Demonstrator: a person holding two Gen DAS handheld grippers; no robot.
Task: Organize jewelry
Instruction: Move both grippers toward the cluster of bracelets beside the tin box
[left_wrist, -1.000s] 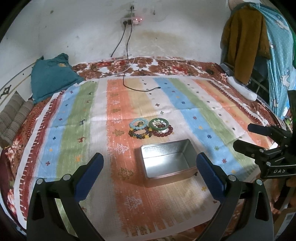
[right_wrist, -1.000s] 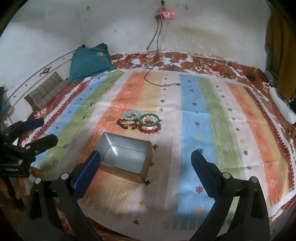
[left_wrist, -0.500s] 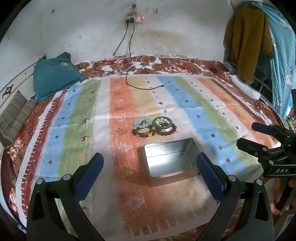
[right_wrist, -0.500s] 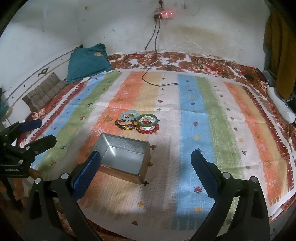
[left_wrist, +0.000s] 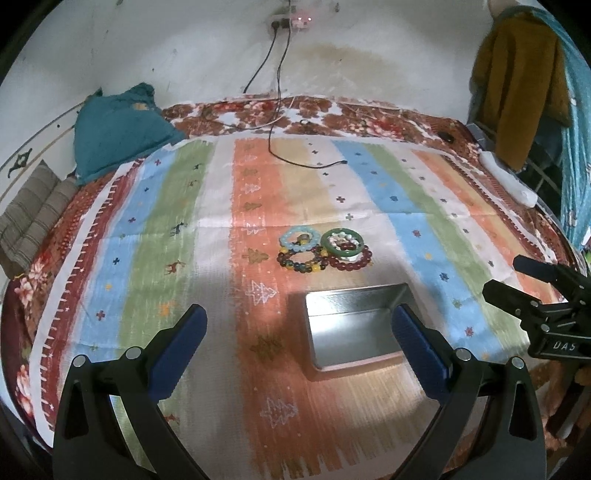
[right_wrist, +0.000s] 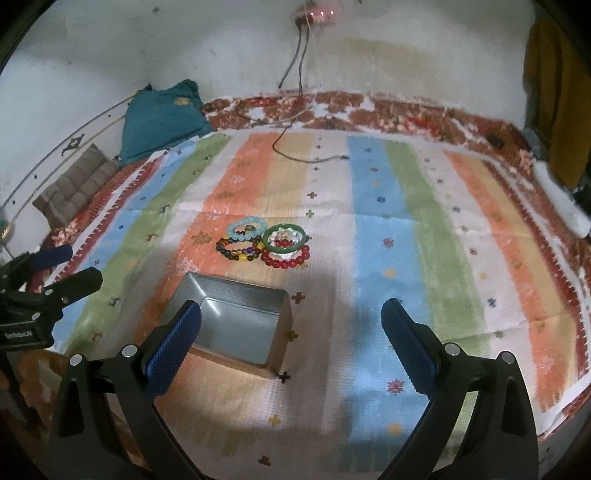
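Observation:
A heap of bead bracelets lies mid-cloth: a light blue one (left_wrist: 298, 238) (right_wrist: 246, 226), a green bangle (left_wrist: 341, 242) (right_wrist: 285, 238), a dark red one (left_wrist: 351, 260) (right_wrist: 286, 258) and a multicoloured one (left_wrist: 301, 261) (right_wrist: 236, 251). Just in front of them stands an empty metal tin (left_wrist: 354, 326) (right_wrist: 236, 323), lid off. My left gripper (left_wrist: 299, 339) hovers open above the near cloth, its right finger over the tin's edge. My right gripper (right_wrist: 291, 339) is open too, its left finger over the tin. Each gripper shows at the edge of the other's view.
A striped cloth (left_wrist: 147, 258) (right_wrist: 424, 258) covers a floral bed. A teal pillow (left_wrist: 118, 129) (right_wrist: 162, 114) and a striped cushion (left_wrist: 33, 218) lie far left. A black cable (left_wrist: 295, 158) trails from the wall socket. Clothes (left_wrist: 517, 85) hang at the right, above a white object (left_wrist: 509, 184).
Both views have drifted slightly nearer the bracelets and tin; the left view has shifted a little leftward. Both grippers stay open and nothing on the cloth has moved.

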